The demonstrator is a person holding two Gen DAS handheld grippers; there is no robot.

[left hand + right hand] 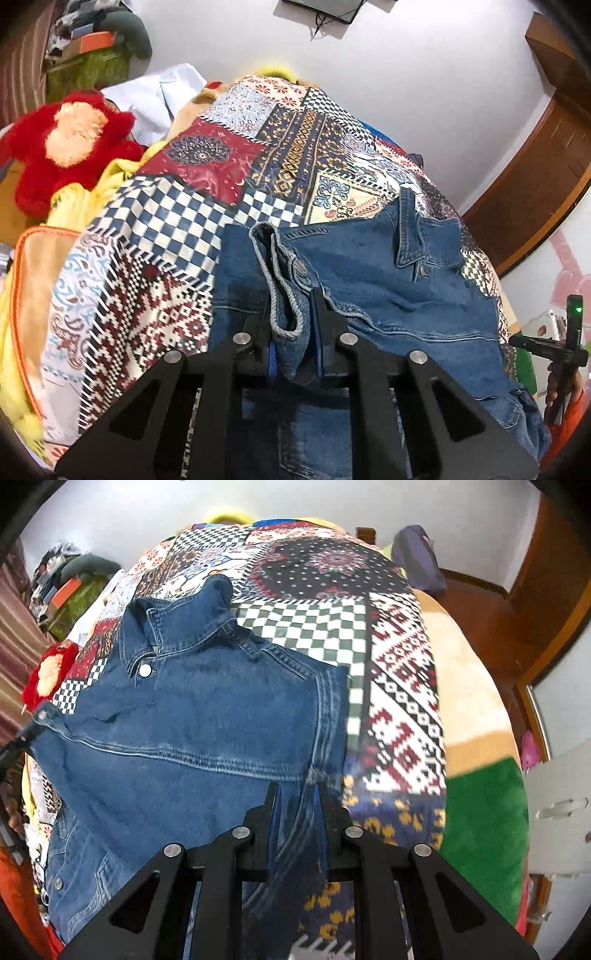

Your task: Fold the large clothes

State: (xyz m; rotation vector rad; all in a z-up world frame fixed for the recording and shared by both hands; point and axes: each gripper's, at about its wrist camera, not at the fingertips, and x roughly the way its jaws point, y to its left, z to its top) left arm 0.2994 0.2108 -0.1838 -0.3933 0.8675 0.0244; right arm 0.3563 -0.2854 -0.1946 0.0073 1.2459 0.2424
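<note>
Left gripper (295, 325): jaws clenched on a bunched fold of denim, a hemmed, buttoned edge of the denim jacket (388, 280). A metal snap button sits just past the fingertips. The cloth stands up in a doubled loop between the pads, so the bite is on several layers.

Right gripper (297, 805): jaws pinched tight on the jacket's side where the sleeve seam meets the body panel. Fabric runs straight down between the pads and hangs below them.

Jacket position: spread collar-away on a patchwork bedspread (402, 686), chest panel roughly flat, collar (177, 624) raised and creased at the far end. The near part drapes off the bed edge toward the person. The two grips are on opposite sides of the garment. In the left view the other gripper's handle shows at far right in a hand (557, 387).

Handling judgement: denim is heavy and fairly stiff for cloth; it holds creases, resists sliding in the pads, and sags under its own weight where unsupported. Seams and the button placket are thick and give a firm hold; single-layer panel would bunch. Best holds look like the shoulder seams or hem corners, so the panel stays taut between the hands. The snaps are hard lumps; avoid clamping on them.

Surroundings: red plush toy (55, 147) at the bed's far left, clear of the work.
</note>
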